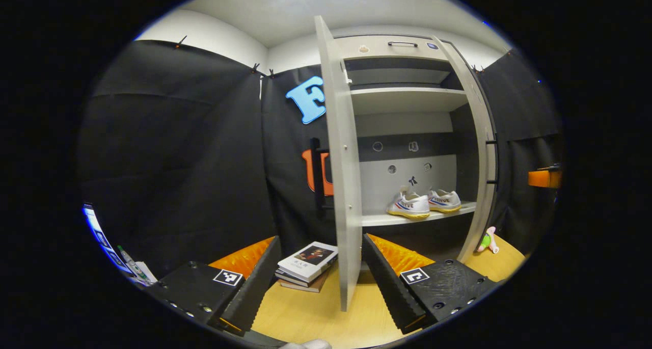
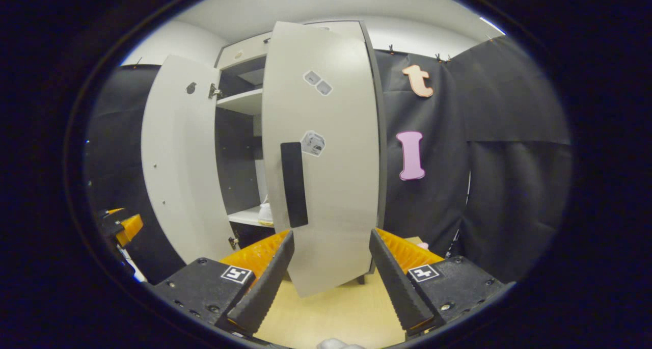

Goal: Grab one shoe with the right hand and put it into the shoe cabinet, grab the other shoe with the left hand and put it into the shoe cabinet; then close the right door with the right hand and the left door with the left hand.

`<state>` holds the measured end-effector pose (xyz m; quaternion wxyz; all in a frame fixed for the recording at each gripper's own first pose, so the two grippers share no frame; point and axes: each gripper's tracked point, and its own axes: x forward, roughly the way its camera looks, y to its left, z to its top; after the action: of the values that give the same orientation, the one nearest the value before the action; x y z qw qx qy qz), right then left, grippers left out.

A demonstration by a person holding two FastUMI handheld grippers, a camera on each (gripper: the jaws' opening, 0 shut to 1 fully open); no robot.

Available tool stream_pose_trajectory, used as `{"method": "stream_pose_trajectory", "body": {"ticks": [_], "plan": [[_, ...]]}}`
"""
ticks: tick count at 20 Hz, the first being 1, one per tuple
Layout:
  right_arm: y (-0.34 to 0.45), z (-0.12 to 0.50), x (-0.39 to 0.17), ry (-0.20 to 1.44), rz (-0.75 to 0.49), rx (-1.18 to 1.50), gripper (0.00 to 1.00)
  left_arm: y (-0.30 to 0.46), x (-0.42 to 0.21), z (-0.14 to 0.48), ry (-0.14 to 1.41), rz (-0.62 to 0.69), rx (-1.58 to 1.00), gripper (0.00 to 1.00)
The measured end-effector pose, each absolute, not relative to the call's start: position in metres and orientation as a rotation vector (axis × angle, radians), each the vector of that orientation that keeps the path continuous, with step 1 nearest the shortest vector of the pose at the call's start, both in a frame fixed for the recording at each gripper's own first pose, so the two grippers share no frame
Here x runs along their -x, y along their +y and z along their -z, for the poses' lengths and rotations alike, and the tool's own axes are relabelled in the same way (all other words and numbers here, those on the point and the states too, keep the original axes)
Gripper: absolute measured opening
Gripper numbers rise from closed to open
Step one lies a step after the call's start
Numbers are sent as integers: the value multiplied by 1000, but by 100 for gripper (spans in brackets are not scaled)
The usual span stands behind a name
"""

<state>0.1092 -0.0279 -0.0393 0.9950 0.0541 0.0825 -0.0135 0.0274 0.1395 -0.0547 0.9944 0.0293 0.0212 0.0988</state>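
Note:
The grey shoe cabinet (image 1: pixel 407 102) stands with both doors swung out. Two white shoes (image 1: pixel 410 205) (image 1: pixel 444 200) sit side by side on its lower shelf (image 1: pixel 377 219). My left gripper (image 1: pixel 323 288) is open, low in front of the left door (image 1: pixel 342 186), whose edge rises between the fingers without touching them. In the right gripper view the right door (image 2: pixel 326 160) faces me with its black handle (image 2: pixel 294 184). My right gripper (image 2: pixel 331 283) is open just before it. A sliver of shoe (image 2: pixel 266 214) shows past the door's edge, and the left door (image 2: pixel 178 160) stands beyond.
A stack of books (image 1: pixel 308 265) lies on the wooden floor (image 1: pixel 305 313) left of the left door. A small green and pink toy (image 1: pixel 487 240) rests by the right door's foot. The other gripper (image 2: pixel 119 226) shows far left in the right gripper view.

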Motion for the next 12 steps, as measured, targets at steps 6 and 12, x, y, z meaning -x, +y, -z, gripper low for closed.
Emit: {"method": "stream_pose_trajectory", "body": {"ticks": [6,12], "plan": [[-13,63,-72,205,60,-106,97,205,-66,31,-17,-263,-98,96],[-8,79,-38,240,101,-125,97,223,-102,22,-39,-239,-58,96]]}}
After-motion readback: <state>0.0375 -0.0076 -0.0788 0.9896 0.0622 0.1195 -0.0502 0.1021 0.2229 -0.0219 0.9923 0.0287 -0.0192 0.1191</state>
